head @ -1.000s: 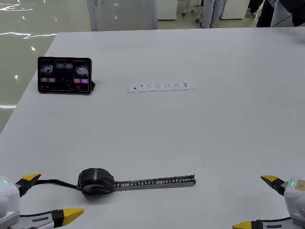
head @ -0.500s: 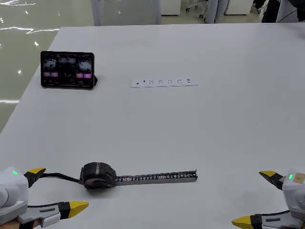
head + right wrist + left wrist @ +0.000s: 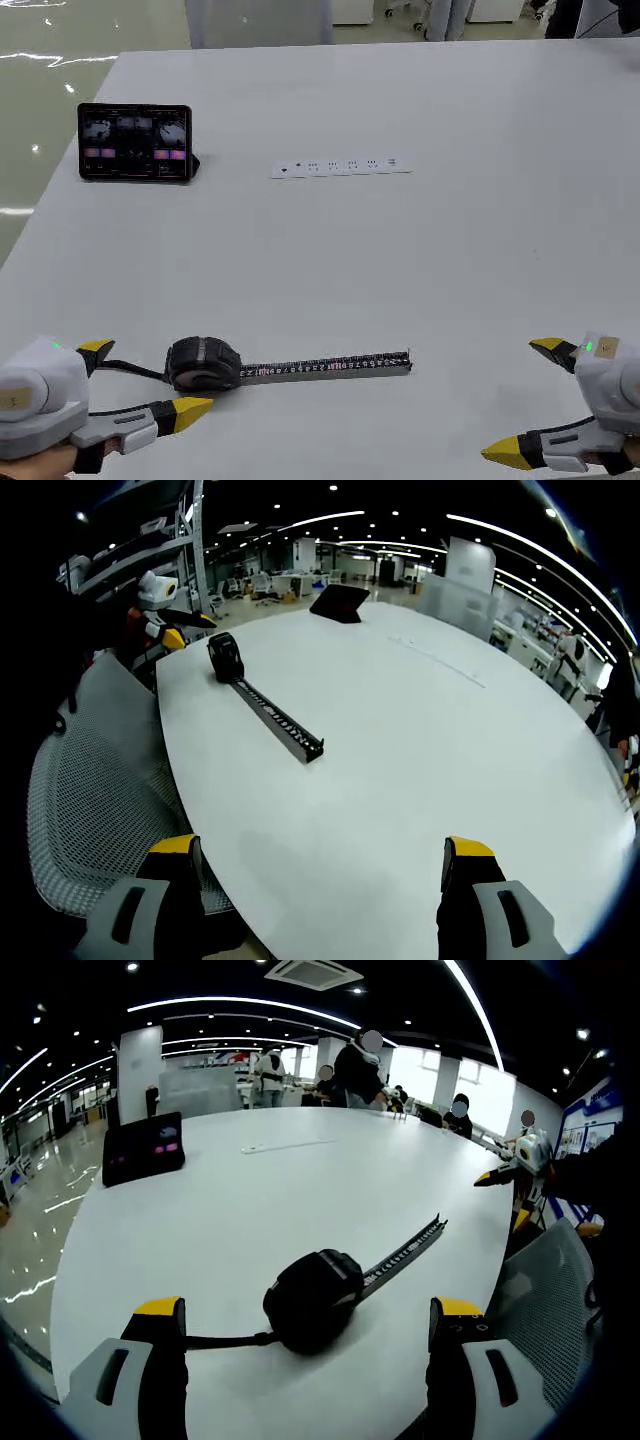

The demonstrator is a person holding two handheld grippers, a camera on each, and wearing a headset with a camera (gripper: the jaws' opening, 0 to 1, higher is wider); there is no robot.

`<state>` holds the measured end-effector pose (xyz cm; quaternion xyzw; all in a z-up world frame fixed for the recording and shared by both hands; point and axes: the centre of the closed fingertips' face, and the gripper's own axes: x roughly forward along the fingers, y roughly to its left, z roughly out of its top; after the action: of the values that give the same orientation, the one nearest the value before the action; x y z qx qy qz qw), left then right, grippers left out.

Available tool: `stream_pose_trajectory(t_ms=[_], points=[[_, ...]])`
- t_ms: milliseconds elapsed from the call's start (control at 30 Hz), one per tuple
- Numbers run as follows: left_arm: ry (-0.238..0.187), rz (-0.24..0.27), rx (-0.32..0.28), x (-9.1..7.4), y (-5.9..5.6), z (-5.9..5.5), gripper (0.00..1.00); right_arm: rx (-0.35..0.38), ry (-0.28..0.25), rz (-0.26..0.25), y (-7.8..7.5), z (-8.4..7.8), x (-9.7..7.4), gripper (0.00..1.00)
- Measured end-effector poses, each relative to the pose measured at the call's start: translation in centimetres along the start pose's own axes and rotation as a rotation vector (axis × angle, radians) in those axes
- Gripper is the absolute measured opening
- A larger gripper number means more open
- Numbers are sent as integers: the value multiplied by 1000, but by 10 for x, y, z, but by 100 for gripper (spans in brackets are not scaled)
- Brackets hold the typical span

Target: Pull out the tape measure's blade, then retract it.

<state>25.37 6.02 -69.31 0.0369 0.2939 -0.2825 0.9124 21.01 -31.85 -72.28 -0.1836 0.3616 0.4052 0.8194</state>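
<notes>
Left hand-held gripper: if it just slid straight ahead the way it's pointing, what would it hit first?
Most likely the tape measure's black case, lying straight ahead of the left hand-held gripper, centred between its open jaws, blade pulled out beyond it. The gap is hard to judge.

Wide white tabletop (image 3: 450, 250), bare over most of its middle and right. Low obstacles at the near edge: black round tape measure case (image 3: 203, 363), its steel blade (image 3: 325, 366) lying flat out to the right, thin black strap (image 3: 135, 370) trailing left. Just beside the case, left gripper (image 3: 150, 378), jaws wide apart, nothing between them. Bare surface between blade tip and right gripper (image 3: 520, 398), jaws spread too. Dark upright tablet (image 3: 134, 155) far left and flat white power strip (image 3: 340, 166) mid-table, both well apart from the tape.
</notes>
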Motion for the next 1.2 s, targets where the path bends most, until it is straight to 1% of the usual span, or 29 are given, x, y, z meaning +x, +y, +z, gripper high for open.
stream_pose_trajectory(t_ms=[67, 133, 200, 267, 300, 333, 367, 433, 467, 533, 600, 633, 733, 867, 900, 967, 1000, 1067, 1100, 1200], points=[[10, 8, 11, 4, -3, -1, 99, -15, 11, 8, -2, 2, 1, 99], [12, 5, 19, 8, -9, 0, 99, -30, 21, 14, -5, 4, 2, 99], [28, 17, 25, 10, -11, -1, 99, -40, 27, 22, -7, 7, 4, 99], [28, 19, 28, 14, -13, 1, 99, -69, 56, 30, -11, 4, 7, 99], [27, 26, 14, 15, -15, 2, 99, -93, 76, 45, -12, 3, 8, 99], [34, 37, -7, 17, -15, 1, 99, -96, 82, 54, -10, 4, 9, 99], [45, 52, -20, 18, -12, 0, 99, -90, 89, 61, -9, 6, 10, 99], [49, 82, -25, 21, -10, -1, 99, -84, 86, 75, -8, 11, 12, 99], [59, 98, -26, 22, -9, -3, 99, -88, 84, 80, -8, 13, 13, 99], [66, 112, -22, 27, -6, -6, 99, -103, 95, 85, -9, 14, 15, 99], [67, 123, -27, 28, -7, -7, 99, -117, 104, 90, -10, 17, 17, 99], [63, 132, -38, 29, -6, -6, 99, -124, 110, 99, -10, 18, 18, 99], [58, 136, -46, 32, -9, -6, 99, -160, 130, 120, -9, 20, 20, 99], [43, 147, -34, 35, -12, -3, 99, -200, 148, 128, -11, 25, 24, 99], [18, 155, -35, 36, -14, 1, 99, -209, 165, 131, -12, 26, 26, 99], [-3, 186, -23, 37, -13, 4, 99, -247, 176, 137, -14, 29, 29, 99], [-5, 196, -24, 38, -12, 3, 99, -261, 181, 139, -14, 30, 31, 99], [-9, 229, -48, 41, -8, 1, 99, -277, 199, 147, -13, 31, 33, 99], [-20, 241, -68, 41, -7, 1, 99, -285, 204, 152, -13, 32, 35, 99], [-56, 283, -90, 42, -4, 4, 99, -316, 224, 159, -14, 32, 40, 99]])
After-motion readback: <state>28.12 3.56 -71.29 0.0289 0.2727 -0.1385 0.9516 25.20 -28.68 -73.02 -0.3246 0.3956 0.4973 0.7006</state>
